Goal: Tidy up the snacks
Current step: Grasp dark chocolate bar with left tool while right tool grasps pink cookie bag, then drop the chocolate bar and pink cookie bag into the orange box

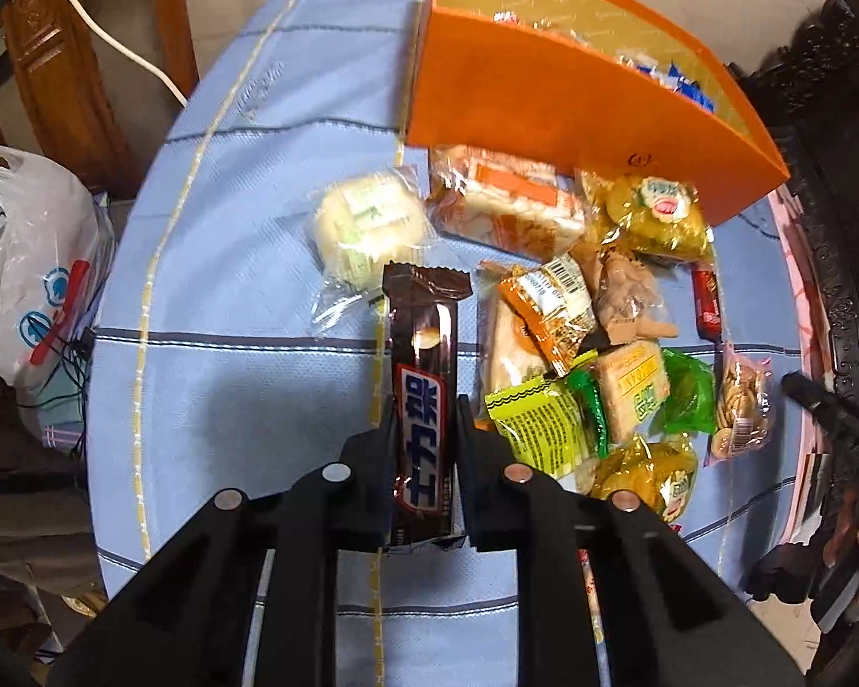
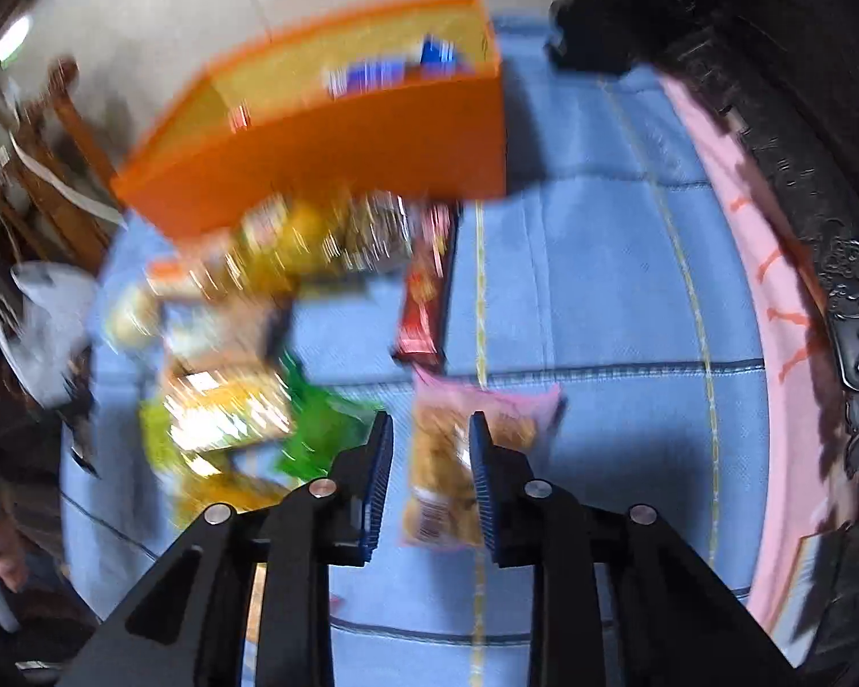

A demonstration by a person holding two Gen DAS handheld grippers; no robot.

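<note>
My left gripper [image 1: 424, 406] is shut on a dark brown chocolate bar [image 1: 424, 338], held lengthwise above the blue cloth. In the blurred right wrist view, a pink-topped packet of small round biscuits [image 2: 438, 475] sits between the narrowed blue pads of my right gripper [image 2: 429, 421]. The right pad is against it, and blur hides the contact on the left. The same packet [image 1: 739, 401] shows at the right of the left wrist view. An open orange box [image 1: 544, 91] [image 2: 343, 143] at the back holds blue-wrapped sweets [image 1: 676, 80]. Several loose snack packets [image 1: 572, 343] lie in front of it.
A red bar [image 2: 424, 297] lies right of the pile. A wrapped pale bun [image 1: 366, 223] lies left of it. The blue checked cloth [image 1: 229, 372] covers the table. A white plastic bag [image 1: 23, 263] and a wooden chair [image 1: 57, 68] stand left. Dark carved furniture [image 2: 830, 229] borders the right.
</note>
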